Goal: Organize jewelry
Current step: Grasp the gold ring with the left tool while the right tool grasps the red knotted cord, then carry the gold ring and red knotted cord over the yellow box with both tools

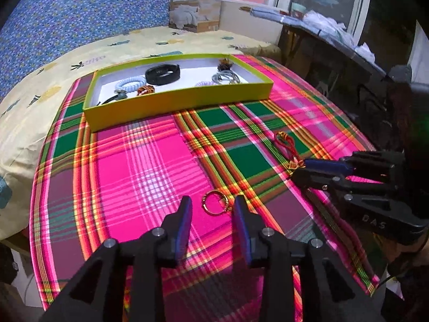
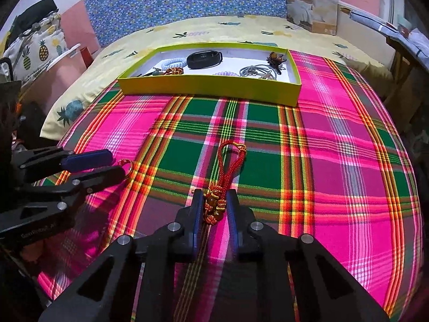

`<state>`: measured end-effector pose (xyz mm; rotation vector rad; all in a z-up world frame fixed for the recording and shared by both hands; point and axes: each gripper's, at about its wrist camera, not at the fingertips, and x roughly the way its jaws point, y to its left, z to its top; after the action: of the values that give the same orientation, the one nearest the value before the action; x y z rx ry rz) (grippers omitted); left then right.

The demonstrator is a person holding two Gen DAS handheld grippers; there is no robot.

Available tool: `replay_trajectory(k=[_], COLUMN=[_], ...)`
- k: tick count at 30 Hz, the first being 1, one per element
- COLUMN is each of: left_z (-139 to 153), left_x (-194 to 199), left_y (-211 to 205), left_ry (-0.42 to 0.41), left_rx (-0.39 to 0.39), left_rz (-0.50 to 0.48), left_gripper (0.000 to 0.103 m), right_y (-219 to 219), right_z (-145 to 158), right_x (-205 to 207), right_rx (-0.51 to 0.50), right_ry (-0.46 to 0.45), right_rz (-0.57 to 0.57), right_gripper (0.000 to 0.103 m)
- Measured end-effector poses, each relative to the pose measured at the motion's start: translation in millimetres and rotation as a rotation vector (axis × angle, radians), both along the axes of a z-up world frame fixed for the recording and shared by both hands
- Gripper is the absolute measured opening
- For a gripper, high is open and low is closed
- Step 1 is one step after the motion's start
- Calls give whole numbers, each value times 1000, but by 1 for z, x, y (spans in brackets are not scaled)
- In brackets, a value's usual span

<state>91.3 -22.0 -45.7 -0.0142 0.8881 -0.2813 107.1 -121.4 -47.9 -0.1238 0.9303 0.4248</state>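
Observation:
A gold ring [image 1: 214, 203] lies on the pink plaid cloth [image 1: 144, 166] between the fingertips of my left gripper [image 1: 213, 201], which is open and not touching it. From the right wrist view, the left gripper [image 2: 118, 163] comes in from the left with the ring [image 2: 126, 163] at its tips. My right gripper [image 2: 215, 197] is shut on a gold charm on a red cord [image 2: 214, 206], and the cord's loop [image 2: 232, 153] lies ahead on the cloth. In the left wrist view the right gripper [image 1: 299, 167] pinches the charm [image 1: 295, 165] low on the cloth.
A yellow-green box [image 1: 177, 104] [image 2: 209, 87] sits at the far end of the cloth, holding a black band [image 1: 162, 74], coil hair ties and other pieces. Behind it lie a pineapple-print sheet [image 1: 80, 61] and a cardboard package [image 1: 195, 5]. A dark table [image 1: 335, 53] stands to the right.

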Motion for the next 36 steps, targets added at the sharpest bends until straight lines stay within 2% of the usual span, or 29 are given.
replay_trajectory(k=[5, 6, 7, 10, 15, 26, 36], left_z=[-1, -1, -1, -1, 1, 22, 34], left_x=[2, 2, 1, -1, -4, -13, 2], left_y=[-15, -18, -20, -23, -18, -6, 6], left_ry=[-18, -22, -25, -31, -28, -82, -94], left_rx=[97, 114, 121, 135, 105, 47, 15], left_rz=[-15, -19, -32, -38, -27, 14, 57], left_gripper=[34, 32, 24, 23, 23, 23, 23], right_y=[-4, -5, -6, -7, -10, -17, -18], right_z=[0, 0, 1, 2, 5, 17, 32], right_x=[-1, -1, -2, -3, -5, -10, 2], right_rx=[3, 5, 7, 12, 21, 70, 98], right_ry=[-1, -1, -1, -6, -13, -44, -70], right_rz=[-6, -7, -8, -10, -10, -9, -2], right_gripper=[17, 17, 16, 15, 14, 13, 13])
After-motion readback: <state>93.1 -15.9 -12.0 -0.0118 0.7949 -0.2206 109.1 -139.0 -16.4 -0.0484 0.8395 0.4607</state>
